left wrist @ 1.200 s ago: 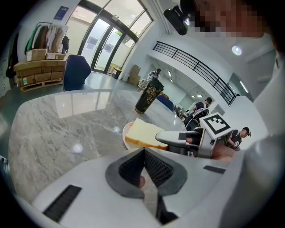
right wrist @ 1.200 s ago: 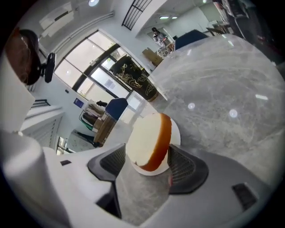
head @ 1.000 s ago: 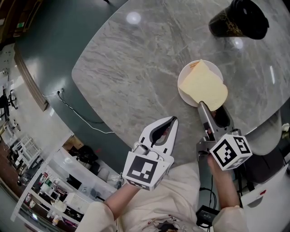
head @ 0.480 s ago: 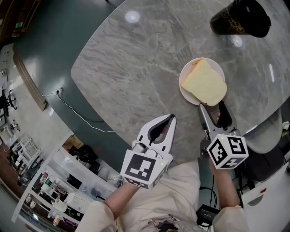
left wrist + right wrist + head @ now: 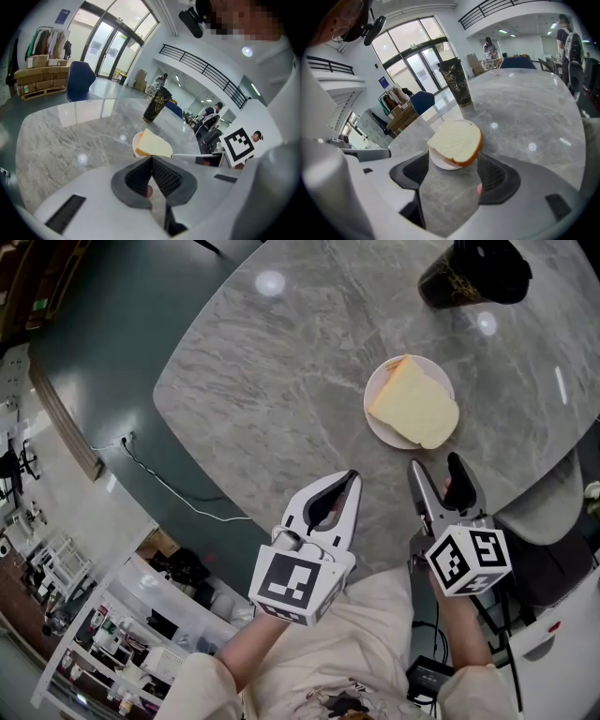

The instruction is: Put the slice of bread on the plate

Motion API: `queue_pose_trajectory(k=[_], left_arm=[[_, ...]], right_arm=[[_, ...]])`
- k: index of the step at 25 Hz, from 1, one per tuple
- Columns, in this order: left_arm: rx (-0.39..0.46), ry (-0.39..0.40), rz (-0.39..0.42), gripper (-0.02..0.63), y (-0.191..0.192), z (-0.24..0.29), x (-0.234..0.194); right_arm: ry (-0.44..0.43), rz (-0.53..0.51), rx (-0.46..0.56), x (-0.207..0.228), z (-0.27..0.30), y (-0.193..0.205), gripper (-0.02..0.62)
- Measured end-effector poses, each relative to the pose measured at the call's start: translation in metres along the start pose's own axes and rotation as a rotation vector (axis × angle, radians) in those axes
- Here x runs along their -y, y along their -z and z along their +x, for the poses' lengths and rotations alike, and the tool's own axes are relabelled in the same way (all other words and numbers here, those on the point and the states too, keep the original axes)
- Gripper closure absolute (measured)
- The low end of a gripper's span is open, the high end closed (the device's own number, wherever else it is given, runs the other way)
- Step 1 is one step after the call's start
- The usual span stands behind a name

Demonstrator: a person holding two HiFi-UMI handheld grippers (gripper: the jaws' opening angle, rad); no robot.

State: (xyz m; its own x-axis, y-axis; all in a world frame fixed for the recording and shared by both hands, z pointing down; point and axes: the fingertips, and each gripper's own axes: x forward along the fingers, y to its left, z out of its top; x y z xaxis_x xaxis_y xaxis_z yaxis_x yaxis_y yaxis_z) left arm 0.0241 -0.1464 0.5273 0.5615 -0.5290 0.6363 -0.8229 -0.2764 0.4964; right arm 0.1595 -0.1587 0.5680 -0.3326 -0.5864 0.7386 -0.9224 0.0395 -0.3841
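My right tongs [image 5: 434, 468] stand wide, their jaws having just been opening, with nothing between them but bare grey stone; they point down over the near edge of the desk [image 5: 281, 381], just short of the plate [image 5: 433, 369] and not touching it. The slice of bread [image 5: 414, 407] lies flat on that small white plate, pale face up, its brown crust curving along the side nearer me; it covers most of the plate and one corner reaches out past the rim. Seen along my right tongs, the plate and bread sit just beyond the jaw tips, framed between the two dark pads.

My left tongs [image 5: 351, 480] are closed, the ridged pads meeting at the tip with nothing held; they hang over the desk edge to the left of the right pair, well apart from the plate. A tall dark cup [image 5: 473, 268] with gold patterning stands upright on the far side of the plate, apart from it; a thin cable [image 5: 169, 486] trails over the green floor beside the desk.
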Motion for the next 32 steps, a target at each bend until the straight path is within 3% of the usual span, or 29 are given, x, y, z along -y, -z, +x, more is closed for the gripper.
queue_pose_trajectory(k=[6, 8, 11, 13, 15, 21, 32], left_arm=[[-0.001, 0.039, 0.021, 0.595, -0.008, -0.021, 0.010], [0.004, 0.060, 0.033, 0.595, -0.014, -0.034, 0.016], [0.032, 0.106, 0.065, 0.595, -0.024, -0.065, 0.026], [0.044, 0.133, 0.091, 0.595, -0.025, -0.086, 0.026], [0.044, 0.154, 0.112, 0.595, -0.021, -0.101, 0.025], [0.022, 0.167, 0.138, 0.595, -0.007, -0.152, 0.041], [0.177, 0.080, 0.109, 0.595, -0.002, -0.235, 0.079]], right_arm=[[-0.016, -0.035, -0.001, -0.027, -0.025, -0.003, 0.275], [-0.020, -0.070, 0.009, -0.043, -0.041, -0.004, 0.343], [0.007, -0.112, 0.080, -0.072, -0.078, -0.008, 0.353], [0.039, -0.137, 0.127, -0.093, -0.102, -0.009, 0.434], [0.044, -0.154, 0.150, -0.110, -0.122, -0.007, 0.592], [0.027, -0.199, 0.170, -0.122, -0.183, 0.002, 0.592], [-0.105, -0.143, 0.265, -0.149, -0.269, 0.040, 0.592]])
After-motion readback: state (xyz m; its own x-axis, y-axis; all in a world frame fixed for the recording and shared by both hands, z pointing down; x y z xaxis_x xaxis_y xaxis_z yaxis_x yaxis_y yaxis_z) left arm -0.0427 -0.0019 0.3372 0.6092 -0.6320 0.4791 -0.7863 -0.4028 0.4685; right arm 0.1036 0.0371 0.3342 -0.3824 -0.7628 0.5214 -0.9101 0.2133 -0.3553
